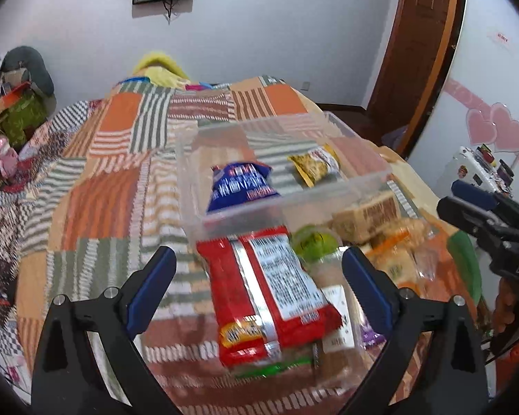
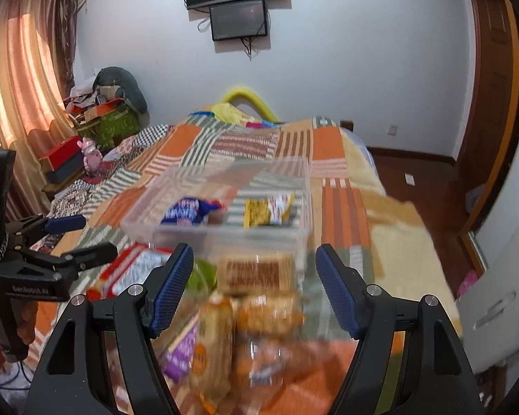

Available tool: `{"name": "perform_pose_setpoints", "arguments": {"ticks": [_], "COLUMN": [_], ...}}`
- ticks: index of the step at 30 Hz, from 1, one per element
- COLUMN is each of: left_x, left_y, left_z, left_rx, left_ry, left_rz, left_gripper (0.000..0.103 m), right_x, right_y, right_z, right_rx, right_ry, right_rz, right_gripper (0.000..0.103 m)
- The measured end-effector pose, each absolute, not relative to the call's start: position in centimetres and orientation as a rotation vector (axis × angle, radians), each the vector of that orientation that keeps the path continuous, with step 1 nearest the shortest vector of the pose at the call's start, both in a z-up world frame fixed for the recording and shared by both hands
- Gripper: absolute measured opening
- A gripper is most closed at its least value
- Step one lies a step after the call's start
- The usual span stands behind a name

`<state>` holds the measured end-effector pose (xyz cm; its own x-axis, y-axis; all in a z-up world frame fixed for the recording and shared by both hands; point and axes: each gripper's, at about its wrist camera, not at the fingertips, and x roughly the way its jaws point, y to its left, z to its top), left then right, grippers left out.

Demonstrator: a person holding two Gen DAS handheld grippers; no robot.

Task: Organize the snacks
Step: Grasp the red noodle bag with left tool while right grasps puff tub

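Red snack packet [image 1: 270, 294] between spread left tool [image 1: 259, 283], label print unreadable, right tool [image 2: 254, 287] spread, "GenRobot.AI" on its neighbour

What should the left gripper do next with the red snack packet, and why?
Probably ease the left gripper forward and shut its fingers on the red snack packet. The packet lies between the open fingers, outside the clear box, which already holds a blue packet and a yellow packet.

A patchwork-quilted bed [image 2: 259, 148] fills the pale-walled room. Beyond its far end hang two dark screens [image 2: 237, 3] (one under the other); sunlit curtains [image 2: 20, 79] left of it, wooden door [image 2: 494, 79] right.
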<state>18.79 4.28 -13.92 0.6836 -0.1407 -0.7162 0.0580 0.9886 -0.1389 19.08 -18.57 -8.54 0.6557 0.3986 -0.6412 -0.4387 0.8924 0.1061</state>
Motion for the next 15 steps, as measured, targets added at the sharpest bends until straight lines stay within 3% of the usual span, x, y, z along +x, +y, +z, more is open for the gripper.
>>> {"name": "perform_pose_setpoints", "arguments": {"ticks": [15], "left_x": [20.4], "left_y": [2.4], "left_z": [-18.8], "left_rx": [-0.110], "left_ry": [0.921], "left_rz": [-0.100], "left_gripper": [0.098], "right_x": [20.2], "right_y": [-20.2], "right_z": [-14.2], "right_rx": [-0.015], "right_ry": [0.881], "right_rz": [0.437], "right_gripper": [0.070]}}
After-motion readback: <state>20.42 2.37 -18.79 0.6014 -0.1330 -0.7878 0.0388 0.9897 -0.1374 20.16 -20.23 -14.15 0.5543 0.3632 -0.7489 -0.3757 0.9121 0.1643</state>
